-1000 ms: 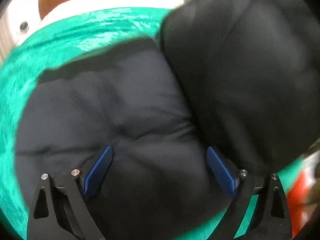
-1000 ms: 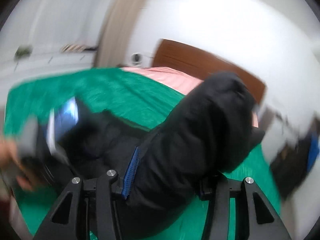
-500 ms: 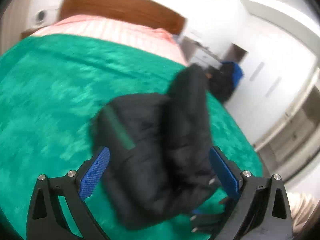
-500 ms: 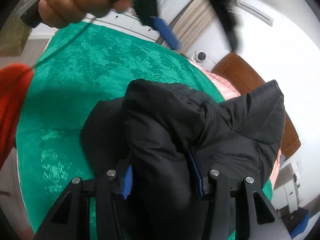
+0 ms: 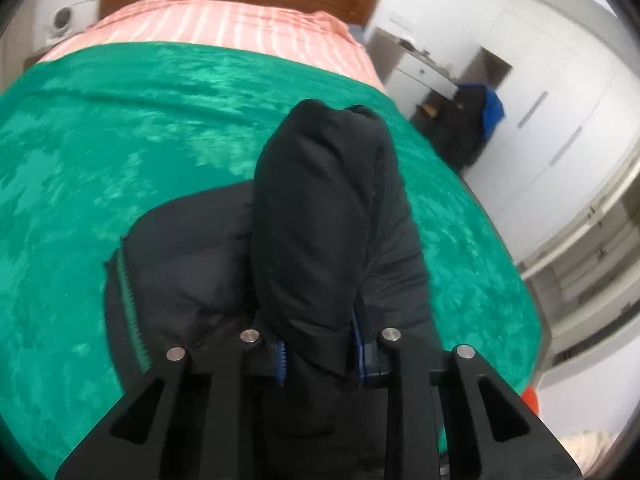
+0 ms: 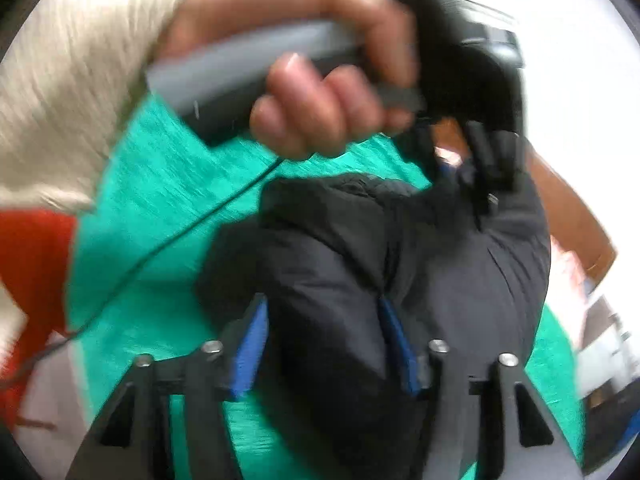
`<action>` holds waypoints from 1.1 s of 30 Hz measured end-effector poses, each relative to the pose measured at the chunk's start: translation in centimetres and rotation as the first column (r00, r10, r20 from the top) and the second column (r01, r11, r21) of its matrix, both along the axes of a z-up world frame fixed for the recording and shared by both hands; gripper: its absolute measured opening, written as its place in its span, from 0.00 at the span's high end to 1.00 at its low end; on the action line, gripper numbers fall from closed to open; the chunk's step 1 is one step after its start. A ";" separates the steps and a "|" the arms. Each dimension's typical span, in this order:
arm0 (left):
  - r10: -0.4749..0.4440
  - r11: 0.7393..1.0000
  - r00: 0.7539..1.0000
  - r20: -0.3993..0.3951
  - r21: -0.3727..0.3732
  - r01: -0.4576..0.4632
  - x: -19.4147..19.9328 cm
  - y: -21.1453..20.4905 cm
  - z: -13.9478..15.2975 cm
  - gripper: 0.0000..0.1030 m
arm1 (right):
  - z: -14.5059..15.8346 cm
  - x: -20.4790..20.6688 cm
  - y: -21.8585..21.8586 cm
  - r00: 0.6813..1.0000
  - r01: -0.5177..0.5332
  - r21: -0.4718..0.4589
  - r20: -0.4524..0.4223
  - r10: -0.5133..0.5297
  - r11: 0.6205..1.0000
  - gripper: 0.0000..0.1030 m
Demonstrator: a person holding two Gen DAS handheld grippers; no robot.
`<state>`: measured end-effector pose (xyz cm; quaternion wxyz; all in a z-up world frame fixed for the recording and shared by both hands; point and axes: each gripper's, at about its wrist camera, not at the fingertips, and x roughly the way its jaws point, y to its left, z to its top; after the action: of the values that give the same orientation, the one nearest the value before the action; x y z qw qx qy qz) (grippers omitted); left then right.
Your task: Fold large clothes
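A black padded jacket [image 5: 320,216] is bunched near the middle of the green bedspread [image 5: 100,152], with its zip edge showing at about eight o'clock of the bundle in the left wrist view. One thick fold is raised and is clamped by the left gripper [image 5: 320,354], whose jaws have just been closing and now stand narrow, the blue pads [image 5: 281,364] pressed into the fabric on both sides. In the right wrist view the person's hand [image 6: 320,92] on the left tool's grey handle is seen at twelve o'clock, a cream sleeve [image 6: 68,92] beside it at ten o'clock. The right gripper [image 6: 324,344] sits round another thick roll of the jacket at six o'clock; its jaws have just been opening and are seen about half wide, fabric between them, though whether the pads press cannot be told through the blur

The fold would best be carried by the left grip alone, lifted enough that the padding clears the lower layer, then laid flat and square. The right tool should be freed fully before any pull, lest the layers be dragged askew
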<state>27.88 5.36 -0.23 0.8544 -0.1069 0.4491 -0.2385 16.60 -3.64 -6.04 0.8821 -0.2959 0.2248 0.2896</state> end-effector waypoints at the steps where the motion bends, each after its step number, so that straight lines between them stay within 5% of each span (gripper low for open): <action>1: 0.023 1.000 1.000 -0.003 0.002 -0.023 0.0 1.0 -0.6 0.77 | 0.6 -0.6 -0.2 1.000 -0.010 0.044 -0.018 0.011 0.999 0.37; 9: 0.147 0.983 0.985 -0.088 -0.098 -0.155 -0.4 7.3 -6.3 0.72 | 5.0 -2.0 -2.1 0.990 0.097 0.377 -0.135 -0.049 0.921 0.24; 16: 0.141 0.987 0.988 -0.070 -0.071 -0.146 -1.0 6.9 -7.6 0.70 | 4.7 -2.8 -4.0 0.981 0.174 0.406 -0.153 -0.121 0.897 0.24; 24: 0.143 0.985 0.986 -0.091 -0.087 -0.150 -0.8 7.6 -8.6 0.70 | 9.1 3.9 -7.4 0.935 0.353 0.495 -0.204 -0.289 0.794 0.21; 28: 0.140 0.986 0.986 -0.091 -0.084 -0.148 -1.0 7.6 -8.4 0.70 | 8.5 6.4 -5.8 0.934 0.358 0.453 -0.188 -0.305 0.816 0.21; 33: 0.134 0.985 0.987 -0.092 -0.095 -0.142 -1.1 7.6 -8.6 0.70 | 2.6 6.1 -3.0 0.931 0.363 0.312 -0.160 -0.329 0.878 0.20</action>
<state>26.82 13.00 -8.79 0.8425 -0.1911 0.4638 -0.1964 22.65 -6.69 -3.43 0.9444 -0.0807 0.2658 0.1759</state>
